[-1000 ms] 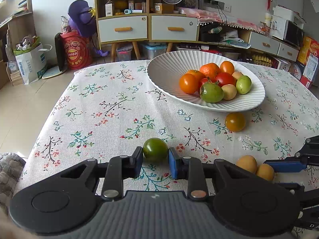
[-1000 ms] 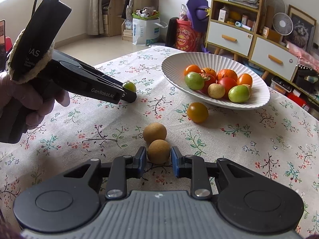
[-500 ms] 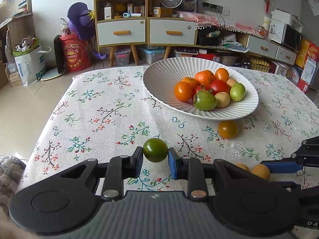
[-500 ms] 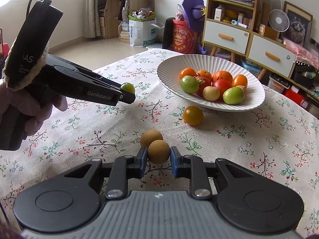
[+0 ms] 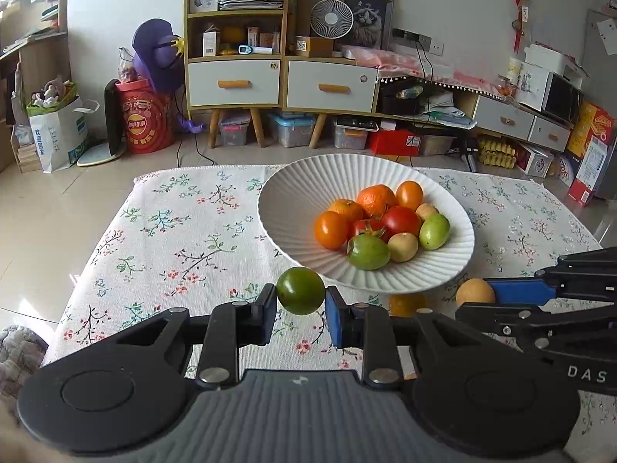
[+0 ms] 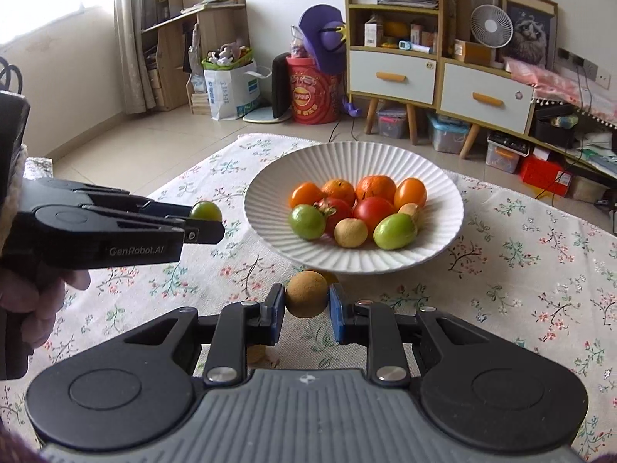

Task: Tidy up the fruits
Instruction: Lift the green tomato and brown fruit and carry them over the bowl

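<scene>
My left gripper (image 5: pixel 301 300) is shut on a dark green tomato (image 5: pixel 300 290), held in the air just short of the near rim of the white ribbed plate (image 5: pixel 293 208). My right gripper (image 6: pixel 307 305) is shut on a brown round fruit (image 6: pixel 307 299), also lifted off the cloth before the plate (image 6: pixel 347 162). Several orange, red, green and yellow fruits lie in the plate. In the right wrist view the left gripper (image 6: pixel 206 227) comes in from the left with its green tomato (image 6: pixel 205 210). An orange tomato (image 5: pixel 405 303) lies on the cloth by the plate, partly hidden.
A second brown fruit (image 6: pixel 256 355) lies on the floral tablecloth (image 5: pixel 173 239) under the right gripper's fingers. A hand (image 6: pixel 34 301) holds the left gripper at the left edge. Beyond the table stand white-drawered cabinets (image 5: pixel 235 83) and floor clutter.
Both grippers have lifted their fruit off the cloth and moved closer to the plate. The orange tomato and the second brown fruit have stayed on the cloth.
</scene>
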The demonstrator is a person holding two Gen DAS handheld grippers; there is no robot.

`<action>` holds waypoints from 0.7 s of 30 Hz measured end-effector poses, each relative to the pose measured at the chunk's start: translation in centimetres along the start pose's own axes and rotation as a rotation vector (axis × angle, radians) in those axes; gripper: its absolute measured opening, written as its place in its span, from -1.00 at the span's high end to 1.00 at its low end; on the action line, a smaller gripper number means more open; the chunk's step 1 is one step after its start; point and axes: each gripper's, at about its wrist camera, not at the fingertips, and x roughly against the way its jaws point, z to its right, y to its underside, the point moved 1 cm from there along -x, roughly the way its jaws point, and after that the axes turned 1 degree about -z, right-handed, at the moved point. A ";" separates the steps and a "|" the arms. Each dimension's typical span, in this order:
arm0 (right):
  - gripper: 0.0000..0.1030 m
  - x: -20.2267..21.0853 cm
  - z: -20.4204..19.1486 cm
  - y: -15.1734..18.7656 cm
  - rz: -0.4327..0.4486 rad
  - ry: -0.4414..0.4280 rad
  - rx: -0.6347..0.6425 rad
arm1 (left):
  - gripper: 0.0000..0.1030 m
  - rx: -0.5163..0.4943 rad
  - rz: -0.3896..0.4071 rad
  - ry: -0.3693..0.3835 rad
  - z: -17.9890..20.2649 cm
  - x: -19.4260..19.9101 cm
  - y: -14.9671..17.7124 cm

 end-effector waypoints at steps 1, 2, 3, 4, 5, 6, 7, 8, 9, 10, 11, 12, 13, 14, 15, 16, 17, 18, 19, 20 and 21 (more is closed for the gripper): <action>0.57 -0.1 0.3 -0.4 0.007 0.004 -0.015 | 0.59 0.003 0.006 -0.002 0.2 -0.1 -0.3; 0.57 -0.3 0.5 -0.8 0.012 0.006 -0.030 | 0.59 0.007 0.011 -0.005 0.3 -0.2 -0.5; 0.57 -0.5 0.8 -1.2 0.013 0.005 -0.046 | 0.59 0.013 0.013 -0.006 0.4 -0.3 -0.8; 0.57 -0.8 1.1 -1.6 0.017 0.007 -0.063 | 0.59 0.021 0.014 -0.007 0.5 -0.4 -1.0; 0.57 -1.0 1.3 -1.9 0.022 0.011 -0.080 | 0.59 0.027 0.014 -0.009 0.6 -0.6 -1.3; 0.57 -1.2 1.5 -2.2 0.023 0.012 -0.095 | 0.59 0.034 0.013 -0.009 0.6 -0.8 -1.5; 0.57 -1.5 1.7 -2.5 0.025 0.014 -0.110 | 0.59 0.042 0.013 -0.009 0.7 -1.0 -1.8; 0.57 -1.8 1.9 -2.7 0.026 0.019 -0.122 | 0.59 0.051 0.014 -0.007 0.7 -1.1 -2.1; 0.57 -2.1 2.1 -3.0 0.025 0.021 -0.128 | 0.59 0.057 0.011 0.000 0.8 -1.3 -2.4; 0.57 -2.4 2.3 -3.3 0.027 0.023 -0.133 | 0.59 0.064 -0.002 0.019 0.9 -1.7 -2.8; 0.57 -2.6 2.5 -3.5 0.030 0.028 -0.137 | 0.59 0.078 -0.005 0.025 0.8 -2.0 -3.1; 0.57 -3.0 2.8 -3.8 0.036 0.036 -0.146 | 0.59 0.094 -0.004 0.025 0.9 -2.2 -3.4; 0.57 -3.3 3.0 -4.1 0.038 0.037 -0.154 | 0.59 0.105 -0.008 0.034 0.9 -2.6 -3.7; 0.57 -3.5 3.4 -4.3 0.041 0.038 -0.171 | 0.59 0.112 -0.010 0.039 1.0 -2.8 -4.0; 0.57 -3.8 3.8 -4.5 0.045 0.040 -0.185 | 0.59 0.118 -0.008 0.037 1.1 -3.0 -4.1; 0.57 -4.0 4.2 -4.7 0.047 0.038 -0.204 | 0.59 0.122 -0.010 0.041 1.2 -3.3 -4.3; 0.57 -4.2 4.5 -5.0 0.045 0.034 -0.218 | 0.59 0.127 -0.013 0.046 1.3 -3.5 -4.4; 0.57 -4.4 4.9 -5.4 0.046 0.032 -0.233 | 0.59 0.132 -0.013 0.044 1.3 -3.7 -4.5; 0.57 -4.5 5.3 -5.7 0.050 0.031 -0.247 | 0.59 0.140 -0.016 0.041 1.2 -4.0 -4.6; 0.57 -4.7 5.8 -6.2 0.056 0.022 -0.266 | 0.59 0.152 -0.020 0.041 1.1 -4.3 -4.7; 0.57 -4.9 6.1 -6.4 0.055 0.006 -0.282 | 0.59 0.166 -0.023 0.045 1.0 -4.6 -4.8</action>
